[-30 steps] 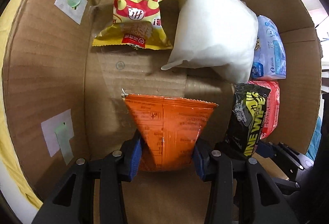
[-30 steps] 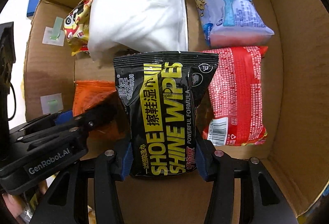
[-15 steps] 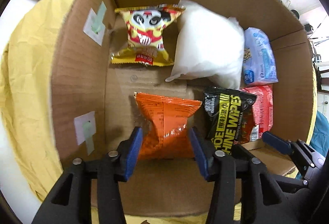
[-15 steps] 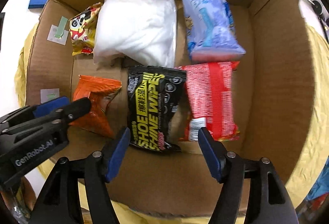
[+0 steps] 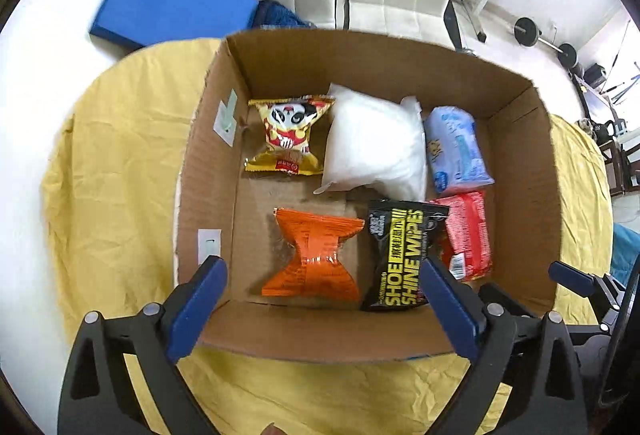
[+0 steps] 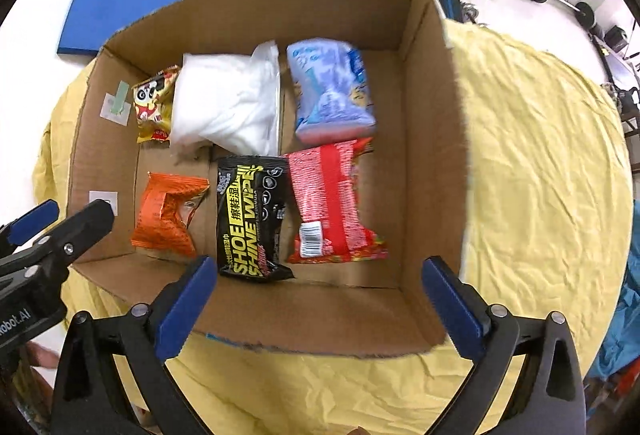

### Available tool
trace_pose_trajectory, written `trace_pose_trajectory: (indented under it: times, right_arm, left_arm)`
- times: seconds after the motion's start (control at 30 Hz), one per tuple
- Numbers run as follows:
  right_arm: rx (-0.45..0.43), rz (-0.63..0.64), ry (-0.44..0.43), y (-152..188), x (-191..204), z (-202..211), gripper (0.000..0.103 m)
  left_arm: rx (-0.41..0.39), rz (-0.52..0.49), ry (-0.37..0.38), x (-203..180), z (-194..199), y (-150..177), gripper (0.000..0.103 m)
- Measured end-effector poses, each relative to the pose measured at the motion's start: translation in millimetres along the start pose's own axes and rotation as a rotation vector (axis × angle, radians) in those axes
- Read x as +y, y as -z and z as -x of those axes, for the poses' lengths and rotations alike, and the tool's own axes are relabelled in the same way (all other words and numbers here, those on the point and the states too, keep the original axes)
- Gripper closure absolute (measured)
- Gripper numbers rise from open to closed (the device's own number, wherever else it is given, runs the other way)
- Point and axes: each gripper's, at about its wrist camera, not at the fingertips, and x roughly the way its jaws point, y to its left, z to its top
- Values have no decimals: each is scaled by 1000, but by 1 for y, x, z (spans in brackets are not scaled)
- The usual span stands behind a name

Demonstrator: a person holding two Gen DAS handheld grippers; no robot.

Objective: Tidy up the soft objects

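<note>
Now both grippers, left gripper [image 5: 320,283] and right gripper [image 6: 318,283], hang unclenched; six soft packs sit tidily in the brown cardboard box [image 6: 430,139], the crinkled orange foil snack pack [image 5: 312,255] at seven o'clock.

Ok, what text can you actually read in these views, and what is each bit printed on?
"SHOE SHINE WIPES": yellow letters on the black foil wipes packet in the cardboard box.
"obot.AI": white letters, cut off by the frame edge, on the left gripper's black body, seen in the right wrist view.
Too small or blurred: the Chinese characters on the black packet, and the print on the red packet, orange packet, panda snack bag and pale blue pack.
</note>
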Motion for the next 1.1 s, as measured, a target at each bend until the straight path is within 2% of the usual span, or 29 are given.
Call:
trace_pose_trajectory:
  times: [0.17,0.33,0.63,0.87,1.1]
  right_arm:
    - [-64,7,-4,16,-10,48,0]
    - [-167,13,-9,40,-22,114,0]
    - [-331,-4,-31,96,-38,217,0]
    - [-385,3,-36,134,-44,271,0]
    - [-423,4,-52,158,-47,309,0]
  left_arm:
    - [-76,13,1,-9,33,14,5]
    - [-193,10,-14,-19,90,35,5]
    - [-289,-7,14,-41,170,80,4]
    - [-343,-28,17,-50,213,101,4]
    - [-384,-38,2,-51,247,117,4]
